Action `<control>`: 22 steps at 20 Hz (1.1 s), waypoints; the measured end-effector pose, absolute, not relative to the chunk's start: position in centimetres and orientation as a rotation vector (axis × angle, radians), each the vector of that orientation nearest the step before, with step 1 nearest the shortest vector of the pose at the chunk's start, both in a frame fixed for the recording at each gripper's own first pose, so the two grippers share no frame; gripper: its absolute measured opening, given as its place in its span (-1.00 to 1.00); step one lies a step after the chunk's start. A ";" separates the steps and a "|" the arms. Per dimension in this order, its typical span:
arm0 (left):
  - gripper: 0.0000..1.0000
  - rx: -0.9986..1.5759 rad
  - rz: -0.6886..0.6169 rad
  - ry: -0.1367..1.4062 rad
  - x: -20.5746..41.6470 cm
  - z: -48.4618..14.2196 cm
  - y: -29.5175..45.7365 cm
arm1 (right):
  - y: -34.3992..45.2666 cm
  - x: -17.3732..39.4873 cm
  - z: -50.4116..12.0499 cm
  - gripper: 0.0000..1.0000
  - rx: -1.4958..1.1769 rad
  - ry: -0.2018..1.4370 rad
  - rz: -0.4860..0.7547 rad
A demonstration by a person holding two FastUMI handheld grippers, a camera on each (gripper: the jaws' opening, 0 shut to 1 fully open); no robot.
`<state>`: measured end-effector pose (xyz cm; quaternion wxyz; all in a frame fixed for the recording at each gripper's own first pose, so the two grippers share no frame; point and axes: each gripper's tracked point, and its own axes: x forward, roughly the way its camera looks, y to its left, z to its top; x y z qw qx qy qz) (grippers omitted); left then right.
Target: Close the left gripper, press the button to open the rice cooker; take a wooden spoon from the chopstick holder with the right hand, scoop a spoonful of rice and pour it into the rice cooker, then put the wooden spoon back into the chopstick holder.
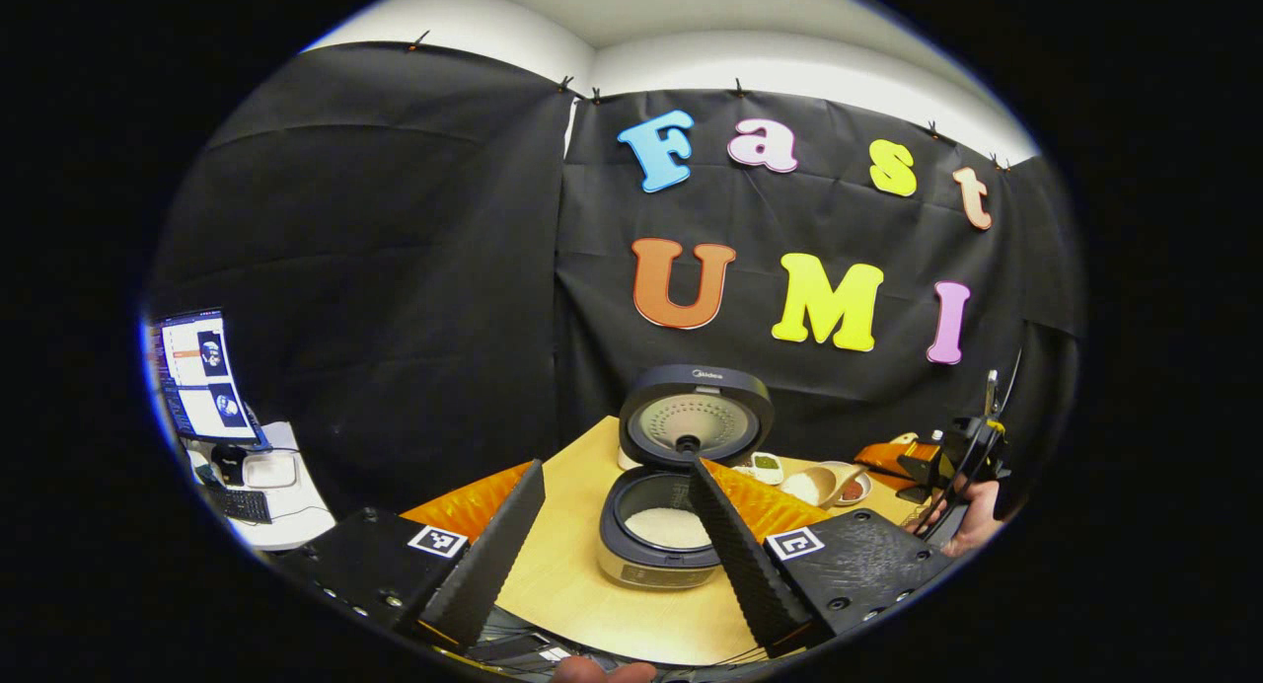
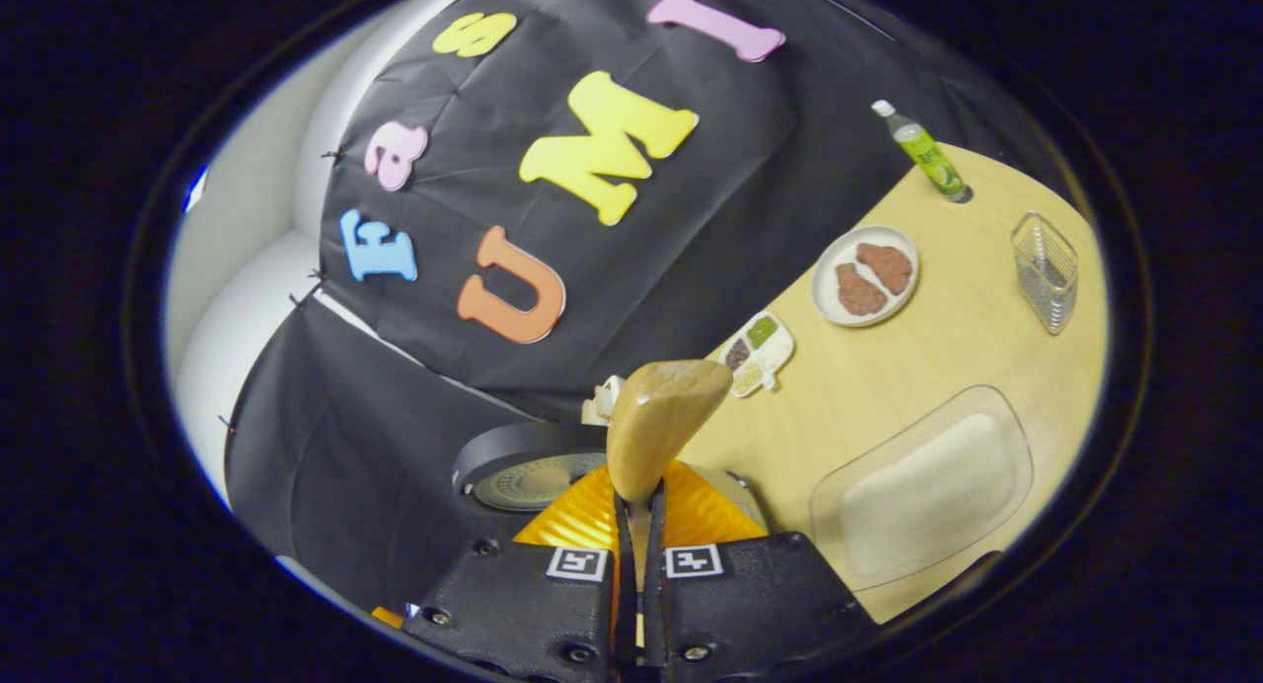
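1. The rice cooker sits on a light wooden table, lid raised upright at the back. White rice lies in its inner pot.
2. In the right gripper view, the wooden spoon stands up between the right gripper's two fingers, which are pressed narrowly together on its handle. The spoon's bowl shows its rounded back, above the cooker's lid.
3. The left gripper hangs in front of the cooker with its fingers spread wide, holding nothing.
4. To the right in the right gripper view, a clear tray of rice rests on the table.
5. Farther off stand a wire chopstick holder, a plate with two brown patties, a small divided dish and a green bottle.
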<state>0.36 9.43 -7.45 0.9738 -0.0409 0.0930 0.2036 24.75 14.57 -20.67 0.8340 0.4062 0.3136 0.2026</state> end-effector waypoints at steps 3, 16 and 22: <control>0.90 -0.091 0.483 0.177 -1.8 -7.3 11.8 | 18.9 25.9 -20.5 -0.84 0.786 0.674 0.476; 0.90 -0.142 0.655 0.179 -5.8 -8.1 16.6 | 26.9 28.0 -23.7 -0.83 0.284 0.598 0.518; 0.90 -0.154 0.663 0.185 -5.8 -8.5 17.0 | 27.7 27.4 -23.5 -0.84 0.051 0.484 0.565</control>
